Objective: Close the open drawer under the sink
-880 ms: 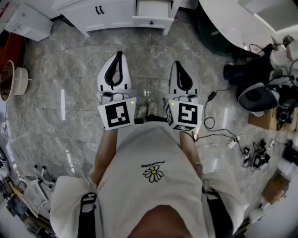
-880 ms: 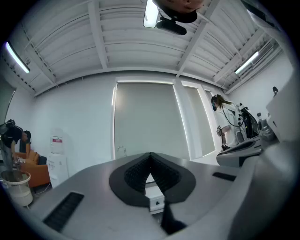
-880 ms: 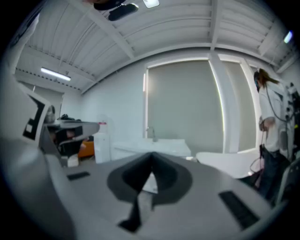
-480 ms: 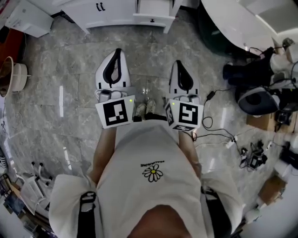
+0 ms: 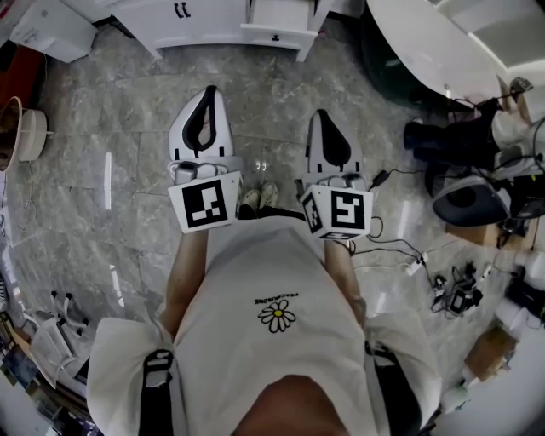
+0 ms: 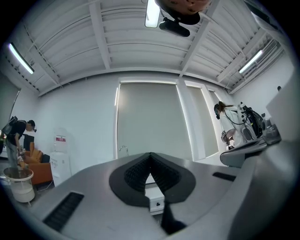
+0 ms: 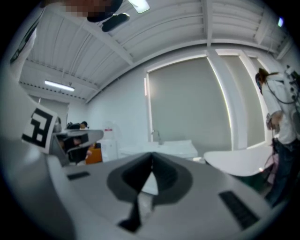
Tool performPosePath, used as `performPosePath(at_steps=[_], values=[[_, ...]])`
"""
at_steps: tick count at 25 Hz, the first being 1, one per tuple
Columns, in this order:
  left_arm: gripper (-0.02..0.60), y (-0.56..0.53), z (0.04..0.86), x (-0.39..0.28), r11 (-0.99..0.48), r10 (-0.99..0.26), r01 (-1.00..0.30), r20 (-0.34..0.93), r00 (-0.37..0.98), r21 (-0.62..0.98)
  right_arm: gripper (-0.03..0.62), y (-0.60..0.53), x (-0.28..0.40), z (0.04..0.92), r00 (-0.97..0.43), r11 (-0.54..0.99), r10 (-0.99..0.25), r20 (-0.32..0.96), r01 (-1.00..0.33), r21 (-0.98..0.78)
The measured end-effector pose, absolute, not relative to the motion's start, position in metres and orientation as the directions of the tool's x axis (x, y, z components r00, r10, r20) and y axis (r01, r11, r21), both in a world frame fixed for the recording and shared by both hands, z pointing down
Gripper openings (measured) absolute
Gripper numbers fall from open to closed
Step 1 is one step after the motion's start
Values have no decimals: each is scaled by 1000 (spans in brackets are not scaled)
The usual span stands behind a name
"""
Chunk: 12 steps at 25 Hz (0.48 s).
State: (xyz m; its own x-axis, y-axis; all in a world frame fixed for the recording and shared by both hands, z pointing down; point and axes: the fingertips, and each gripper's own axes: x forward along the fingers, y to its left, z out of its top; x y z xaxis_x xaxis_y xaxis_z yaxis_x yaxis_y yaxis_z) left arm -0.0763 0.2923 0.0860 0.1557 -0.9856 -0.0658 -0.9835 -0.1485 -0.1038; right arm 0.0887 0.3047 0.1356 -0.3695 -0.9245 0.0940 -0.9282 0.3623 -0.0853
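The approach seems in hand: left tongs (image 5: 209,92) and right tongs (image 5: 323,115), pressed together and empty, hang well short of the drawer (image 5: 274,34), whose front needs pushing.

Head view: from overhead, steeply down past the torso (image 5: 272,324) to marble floor (image 5: 128,111); sink cabinet (image 5: 213,25) far off at top edge. Left gripper view: rides left claw (image 5: 210,92), level, facing that cabinet and its faucet (image 6: 123,149). Right gripper view: rides right claw (image 5: 324,115), level, same heading. All 3 share the cabinet.
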Motion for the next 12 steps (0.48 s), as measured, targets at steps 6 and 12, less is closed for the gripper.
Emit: performPosePath(at_steps=[6,12], values=[[20,296,81,-67,-101,-987,-990,-117,113,-101,29,306,106,149,-383,372,-918,106,-922,-109],[20,298,78,-61,-116,-983,-989,-130,127,-87,29,307,106,148,-405,394,-908,103,-912,-115]])
